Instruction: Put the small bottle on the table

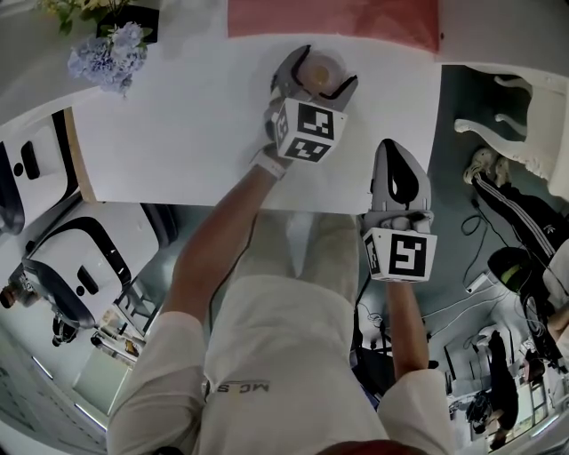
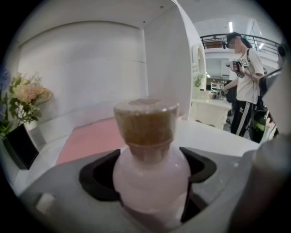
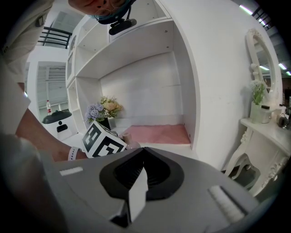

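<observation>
The small bottle (image 1: 321, 65) has a pale pink body and a cork-brown cap (image 2: 145, 119). My left gripper (image 1: 324, 75) is shut on it, with the jaws pressed against the body (image 2: 150, 169) on both sides. In the head view the bottle stands upright over the far part of the white table (image 1: 196, 124), just short of the pink mat (image 1: 333, 18). Whether its base touches the top is hidden. My right gripper (image 1: 389, 147) is shut and empty at the table's near right edge. In its own view the right gripper (image 3: 142, 152) points toward the left gripper's marker cube (image 3: 102, 140).
A black vase of blue and cream flowers (image 1: 111, 49) stands at the table's far left. A white shelf wall (image 3: 200, 82) rises at the right of the pink mat (image 3: 157, 133). A white ornate side table (image 1: 520, 115) is further right. A person (image 2: 243, 86) stands in the background.
</observation>
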